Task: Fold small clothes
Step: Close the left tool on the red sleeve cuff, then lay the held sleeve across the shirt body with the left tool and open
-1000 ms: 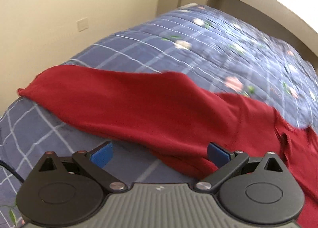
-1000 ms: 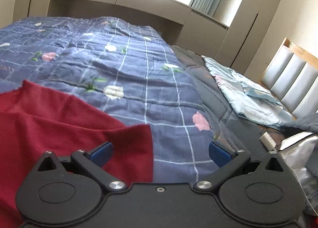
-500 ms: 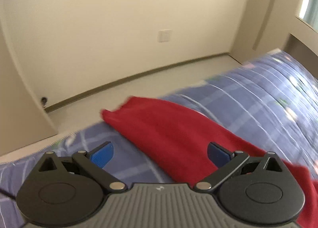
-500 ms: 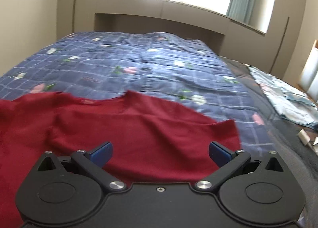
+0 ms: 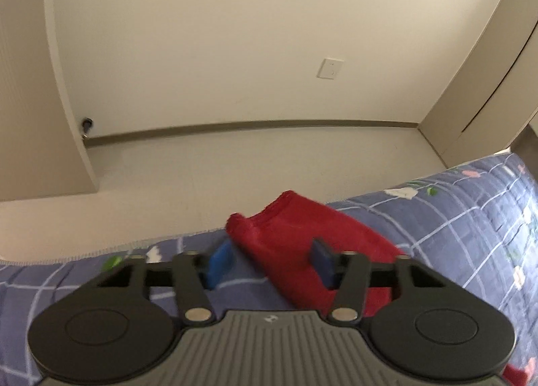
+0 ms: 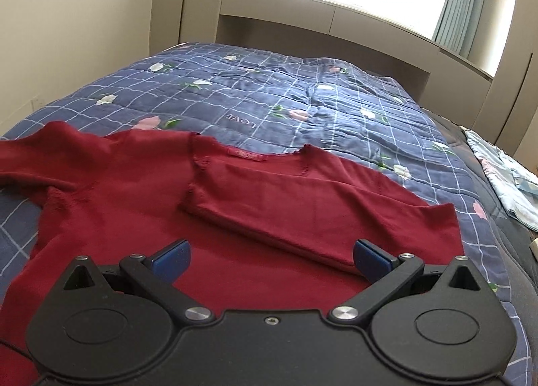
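A dark red long-sleeved shirt [image 6: 134,177] lies spread on the blue checked quilt [image 6: 269,90], neck away from me. One sleeve [image 6: 285,204] is folded across its chest. My right gripper [image 6: 270,256] hovers open over the shirt's lower body with nothing between its pads. In the left wrist view the other sleeve's cuff end [image 5: 285,227] lies at the bed's edge. My left gripper [image 5: 270,263] straddles it, and its jaws are closing with the sleeve between them. A gap still shows beside the left pad.
Past the cuff the quilt [image 5: 470,217] ends and the pale floor [image 5: 235,167] and wall lie beyond. A light blue cloth [image 6: 504,177] lies at the bed's right side. A beige ledge [image 6: 302,15] under the window stands behind the bed.
The left view swung along the sleeve to its cuff at the bed's edge, and the left jaws narrowed around it. The right view drew back over the shirt's body, jaws still wide.
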`<state>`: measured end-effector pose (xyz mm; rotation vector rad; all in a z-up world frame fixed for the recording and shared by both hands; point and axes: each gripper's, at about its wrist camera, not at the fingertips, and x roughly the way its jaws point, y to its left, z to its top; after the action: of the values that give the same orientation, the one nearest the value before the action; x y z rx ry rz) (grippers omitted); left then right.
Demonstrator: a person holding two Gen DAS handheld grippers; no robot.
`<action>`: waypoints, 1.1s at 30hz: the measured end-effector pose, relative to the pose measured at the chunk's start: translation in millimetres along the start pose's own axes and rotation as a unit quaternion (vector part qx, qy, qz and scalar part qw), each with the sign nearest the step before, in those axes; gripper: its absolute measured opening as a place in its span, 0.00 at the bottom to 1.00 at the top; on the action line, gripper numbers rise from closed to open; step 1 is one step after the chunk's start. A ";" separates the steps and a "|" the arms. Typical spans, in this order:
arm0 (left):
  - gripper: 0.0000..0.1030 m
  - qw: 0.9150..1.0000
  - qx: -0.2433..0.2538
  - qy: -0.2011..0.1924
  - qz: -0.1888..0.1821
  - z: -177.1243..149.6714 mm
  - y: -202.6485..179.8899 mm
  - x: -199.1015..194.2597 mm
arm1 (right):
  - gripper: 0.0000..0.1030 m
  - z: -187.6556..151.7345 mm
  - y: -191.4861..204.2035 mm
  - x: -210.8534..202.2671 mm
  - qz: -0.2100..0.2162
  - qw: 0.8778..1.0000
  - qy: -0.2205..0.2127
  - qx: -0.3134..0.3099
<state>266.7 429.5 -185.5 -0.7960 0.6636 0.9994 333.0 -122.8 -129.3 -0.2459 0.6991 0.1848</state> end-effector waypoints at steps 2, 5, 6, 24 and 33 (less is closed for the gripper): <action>0.34 1.000 -0.010 0.009 -0.008 3.4 0.8 4.1 | 0.99 -1.2 0.4 -1.4 0.001 1.000 0.003 0.006; 0.12 1.000 -0.009 0.008 0.003 5.6 -4.0 0.9 | 0.99 -4.2 -1.1 -4.3 0.001 1.000 0.005 0.017; 0.07 1.000 -0.005 0.005 0.006 5.5 -6.6 -0.7 | 0.99 -4.9 -2.0 -5.5 0.001 1.000 0.007 0.020; 0.00 0.984 0.100 -0.117 -0.085 -3.3 -97.7 -95.9 | 0.99 -19.1 -48.9 -39.2 -0.024 0.997 -0.008 0.069; 0.00 0.938 0.194 -0.142 -0.248 -48.0 -208.7 -173.6 | 0.99 -35.7 -89.8 -59.8 -0.046 0.994 -0.015 0.100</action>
<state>381.8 243.1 -18.3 -0.4223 0.3613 0.4821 288.7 -223.7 -102.1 -0.0825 0.6690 0.0295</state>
